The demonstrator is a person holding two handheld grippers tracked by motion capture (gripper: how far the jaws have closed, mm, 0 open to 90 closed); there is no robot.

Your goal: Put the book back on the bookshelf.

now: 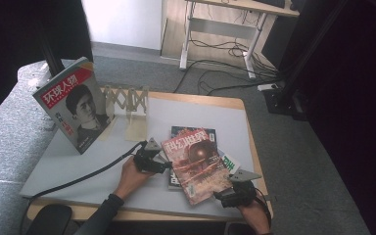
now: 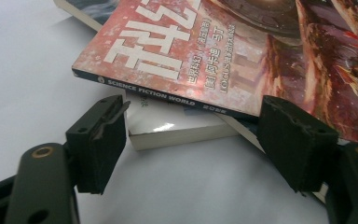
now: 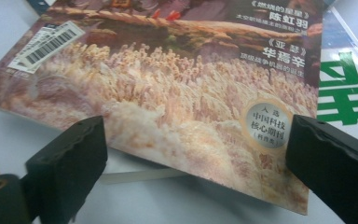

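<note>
red magazine: lower centre, askew atop stack, edges overhang for easy pickup
left gripper: fingers spread, flanking spine
right gripper: fingers spread, at bottom corner, pinching nothing

Materials and finishes

Magazine between both tongs: glossy printed paper cover. Pads: matt black, rough-edged foam. Table beneath: smooth matt white top, wood rim. Rack beyond: pale wood.

Red-orange illustrated magazine, red-banded portrait magazine, pale grey table mat
</note>
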